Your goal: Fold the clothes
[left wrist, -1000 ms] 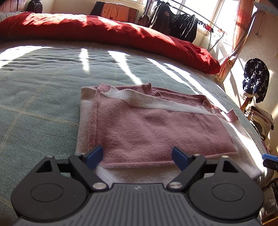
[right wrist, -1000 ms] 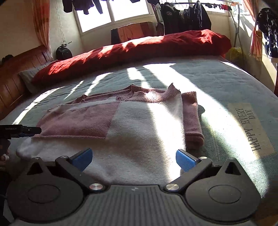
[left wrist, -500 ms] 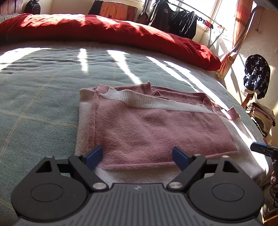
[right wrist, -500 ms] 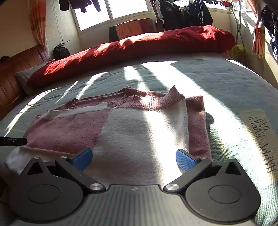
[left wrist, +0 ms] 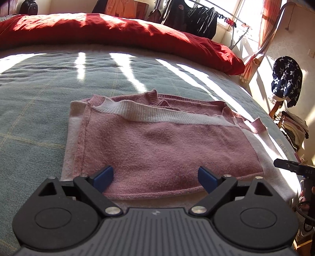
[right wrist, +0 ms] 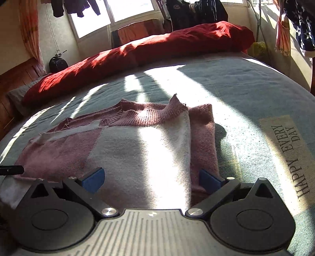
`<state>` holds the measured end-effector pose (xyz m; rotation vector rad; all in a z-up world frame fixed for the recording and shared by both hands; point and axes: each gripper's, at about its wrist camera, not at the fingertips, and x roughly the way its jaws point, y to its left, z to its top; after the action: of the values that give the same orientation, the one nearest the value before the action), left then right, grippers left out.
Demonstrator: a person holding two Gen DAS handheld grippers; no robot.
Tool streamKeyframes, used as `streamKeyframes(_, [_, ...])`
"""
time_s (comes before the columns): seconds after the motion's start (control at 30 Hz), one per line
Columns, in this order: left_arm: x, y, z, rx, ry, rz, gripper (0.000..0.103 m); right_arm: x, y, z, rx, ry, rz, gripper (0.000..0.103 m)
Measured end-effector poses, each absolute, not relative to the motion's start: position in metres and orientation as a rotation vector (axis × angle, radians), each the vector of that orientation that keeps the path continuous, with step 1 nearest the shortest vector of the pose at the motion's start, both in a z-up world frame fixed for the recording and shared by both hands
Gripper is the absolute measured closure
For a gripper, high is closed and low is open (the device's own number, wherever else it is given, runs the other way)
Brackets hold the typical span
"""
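Note:
A pink and white knitted sweater [left wrist: 157, 141] lies partly folded on the grey-green bedspread [left wrist: 35, 98]. A pink panel is folded over the white body. My left gripper [left wrist: 156, 178] is open and empty, low over the sweater's near pink hem. In the right wrist view the sweater [right wrist: 137, 149] shows its white body, ribbed pink collar and a pink sleeve folded along the right side. My right gripper [right wrist: 151, 180] is open and empty, low over the white near edge. The right gripper's tip shows in the left wrist view [left wrist: 291, 167].
A red duvet [left wrist: 118, 33] lies bunched along the far side of the bed. A rack of dark clothes [left wrist: 193, 17] stands by the window. A star-patterned garment [left wrist: 285, 78] hangs at the right. A "HAPPY EVERY DAY" label [right wrist: 289, 157] is on the bedspread.
Both grippers have moved forward and lower toward the sweater's near edge, staying open. The right gripper's tip has come further into the left wrist view. The sweater has not moved.

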<state>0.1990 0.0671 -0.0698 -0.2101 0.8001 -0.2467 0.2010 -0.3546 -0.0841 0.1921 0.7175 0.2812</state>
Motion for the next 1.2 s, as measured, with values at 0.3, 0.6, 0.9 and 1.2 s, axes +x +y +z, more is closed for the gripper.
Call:
streamKeyframes(0.3, [0.184,0.091,-0.063,-0.282,0.772,-0.232,0.010,0.205,-0.349,-0.088,0.173,0.736,0.251,0.000])
streamKeyframes(0.6, [0.223,0.123,-0.010,-0.212,0.737,-0.293,0.010,0.188,-0.342,-0.058,0.185,0.751,0.247,0.000])
streamKeyframes(0.9, [0.276,0.103,-0.061,-0.197,0.833,-0.435,0.010,0.153,-0.306,-0.048,0.075,0.764,0.293,0.000])
streamKeyframes(1.2, [0.308,0.111,-0.065,-0.238,0.777,-0.406,0.010,0.148,-0.279,-0.044,0.006,0.768,0.360,0.000])
